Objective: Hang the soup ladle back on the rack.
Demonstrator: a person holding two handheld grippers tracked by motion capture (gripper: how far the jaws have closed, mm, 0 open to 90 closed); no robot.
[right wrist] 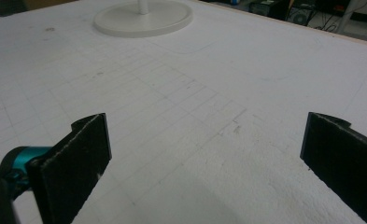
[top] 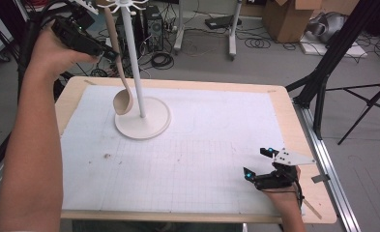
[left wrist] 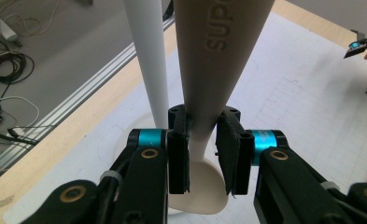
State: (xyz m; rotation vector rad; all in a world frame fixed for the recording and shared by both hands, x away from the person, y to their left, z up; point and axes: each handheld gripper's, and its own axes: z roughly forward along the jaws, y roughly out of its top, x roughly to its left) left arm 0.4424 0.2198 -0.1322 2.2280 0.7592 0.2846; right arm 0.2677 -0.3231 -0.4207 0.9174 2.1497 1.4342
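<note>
So my left gripper (top: 111, 53) has its fingers (left wrist: 178, 154) clamped on the handle of the beige plastic ladle (top: 121, 99), which hangs straight down beside the white stand's pole (top: 134, 63) at the desk's far left, while my right gripper (top: 259, 163) idles wide open, near right.

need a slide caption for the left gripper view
Left gripper shut on a beige ladle handle beside the white stand pole.

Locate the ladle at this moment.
In the high view the ladle hangs at far left beside the stand's pole, bowl just above the base, handle between the left tool's jaws.
</note>
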